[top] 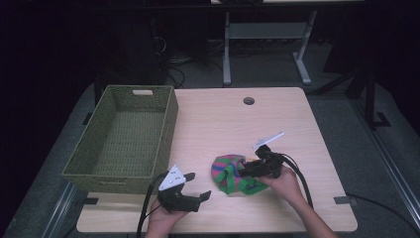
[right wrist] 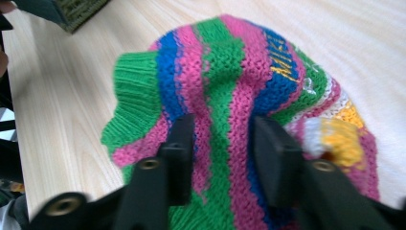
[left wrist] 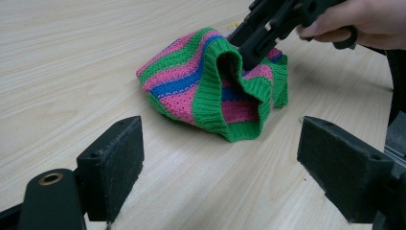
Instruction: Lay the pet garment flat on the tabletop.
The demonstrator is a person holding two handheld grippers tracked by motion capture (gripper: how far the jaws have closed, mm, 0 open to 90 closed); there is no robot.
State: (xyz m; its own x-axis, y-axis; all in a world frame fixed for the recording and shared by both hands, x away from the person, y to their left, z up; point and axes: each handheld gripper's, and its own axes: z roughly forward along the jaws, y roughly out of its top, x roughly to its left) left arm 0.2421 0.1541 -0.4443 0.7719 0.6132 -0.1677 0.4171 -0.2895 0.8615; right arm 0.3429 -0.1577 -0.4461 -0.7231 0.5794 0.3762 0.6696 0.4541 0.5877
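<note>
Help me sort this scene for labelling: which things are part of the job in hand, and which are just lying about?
In the job:
- striped knit hat, pinched by the right gripper
- left gripper, open and held short of the hat
- green woven basket, probably where the hat goes

Lying about:
- white strip on the table
- desk frame beyond the table

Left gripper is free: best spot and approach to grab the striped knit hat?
Grip the green ribbed brim of the striped knit hat. It stands up as a raised fold on the side facing the left gripper, so one jaw can probably slip inside the opening. Come in low along the table from the near side; the right gripper already occupies the far side.
</note>
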